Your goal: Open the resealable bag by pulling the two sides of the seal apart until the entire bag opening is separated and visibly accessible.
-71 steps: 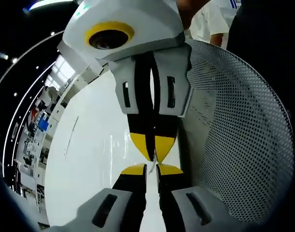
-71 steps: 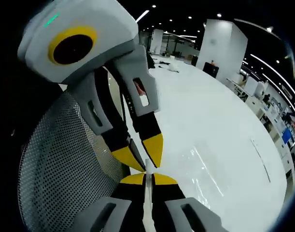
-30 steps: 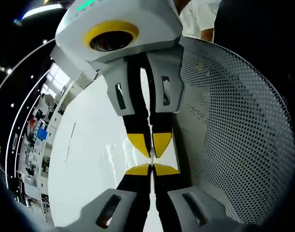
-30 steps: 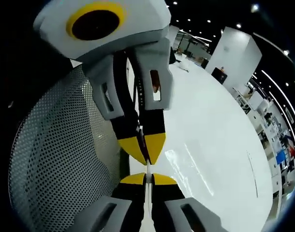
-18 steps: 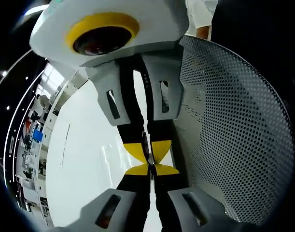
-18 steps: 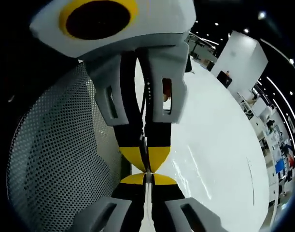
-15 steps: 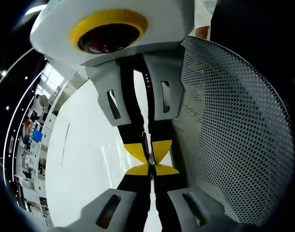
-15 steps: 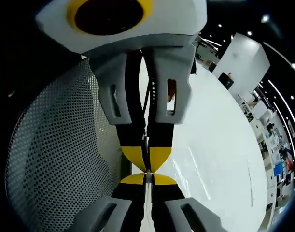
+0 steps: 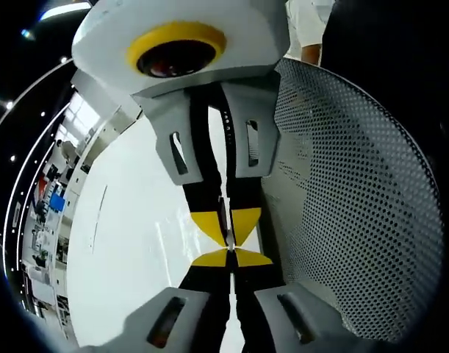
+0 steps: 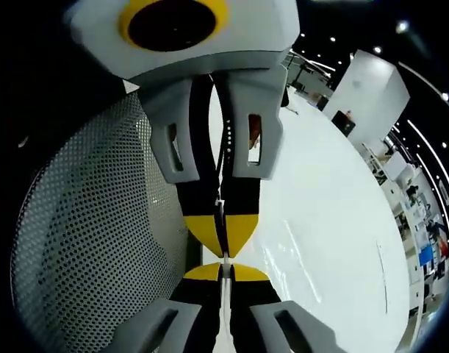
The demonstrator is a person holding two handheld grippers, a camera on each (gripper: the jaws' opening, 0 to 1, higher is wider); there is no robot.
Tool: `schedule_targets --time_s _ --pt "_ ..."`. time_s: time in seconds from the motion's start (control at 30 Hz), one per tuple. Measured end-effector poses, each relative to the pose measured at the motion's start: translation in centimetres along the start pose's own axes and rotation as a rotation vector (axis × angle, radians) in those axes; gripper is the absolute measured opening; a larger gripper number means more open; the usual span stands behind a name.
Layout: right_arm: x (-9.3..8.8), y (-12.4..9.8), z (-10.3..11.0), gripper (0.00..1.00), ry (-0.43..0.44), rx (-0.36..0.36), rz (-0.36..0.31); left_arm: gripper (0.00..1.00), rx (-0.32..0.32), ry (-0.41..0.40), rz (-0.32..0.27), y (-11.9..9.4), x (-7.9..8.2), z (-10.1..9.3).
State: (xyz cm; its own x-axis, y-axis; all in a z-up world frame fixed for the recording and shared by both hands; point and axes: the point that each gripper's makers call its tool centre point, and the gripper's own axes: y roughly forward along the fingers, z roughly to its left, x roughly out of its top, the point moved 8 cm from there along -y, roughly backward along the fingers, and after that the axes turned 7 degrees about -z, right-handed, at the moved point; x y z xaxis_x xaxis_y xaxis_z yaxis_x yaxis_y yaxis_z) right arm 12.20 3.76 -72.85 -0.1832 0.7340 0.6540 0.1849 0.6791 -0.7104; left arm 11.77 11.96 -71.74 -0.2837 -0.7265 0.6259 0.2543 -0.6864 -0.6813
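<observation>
Two grippers meet tip to tip over the white table point(image 9: 136, 243); left gripper point(image 9: 230, 256) and right gripper point(image 10: 223, 271) each pinch a thin clear bag edge point(image 10: 224, 294), jaws closed; judged: seal gripped, separation not yet visible beside the perforated bin point(image 9: 349, 220).

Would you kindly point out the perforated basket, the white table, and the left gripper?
perforated basket point(image 9: 356, 191), left gripper view, its mesh wall
white table point(image 10: 320, 213), right gripper view, bare top
left gripper point(image 9: 230, 257), left gripper view, between its fingertips
</observation>
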Motion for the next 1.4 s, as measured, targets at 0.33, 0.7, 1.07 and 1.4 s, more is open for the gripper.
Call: schedule_targets --time_s 0.33,0.7,1.07,1.4 --pt "-0.19 -0.15 -0.06 0.00 0.000 -0.001 0.007 0.00 -0.006 -0.008 -0.003 -0.48 -0.31 0.14" --pt "-0.40 -0.39 -0.26 0.00 0.029 -0.012 0.004 0.00 0.022 -0.028 -0.026 -0.95 -0.42 0.48" --pt "0.01 -0.41 -0.13 0.00 0.009 0.001 0.004 0.00 0.003 -0.017 -0.022 -0.43 0.10 0.19" --pt "0.31 -0.38 0.08 0.01 0.010 0.014 0.003 0.00 -0.021 -0.015 -0.013 -0.19 -0.11 0.01"
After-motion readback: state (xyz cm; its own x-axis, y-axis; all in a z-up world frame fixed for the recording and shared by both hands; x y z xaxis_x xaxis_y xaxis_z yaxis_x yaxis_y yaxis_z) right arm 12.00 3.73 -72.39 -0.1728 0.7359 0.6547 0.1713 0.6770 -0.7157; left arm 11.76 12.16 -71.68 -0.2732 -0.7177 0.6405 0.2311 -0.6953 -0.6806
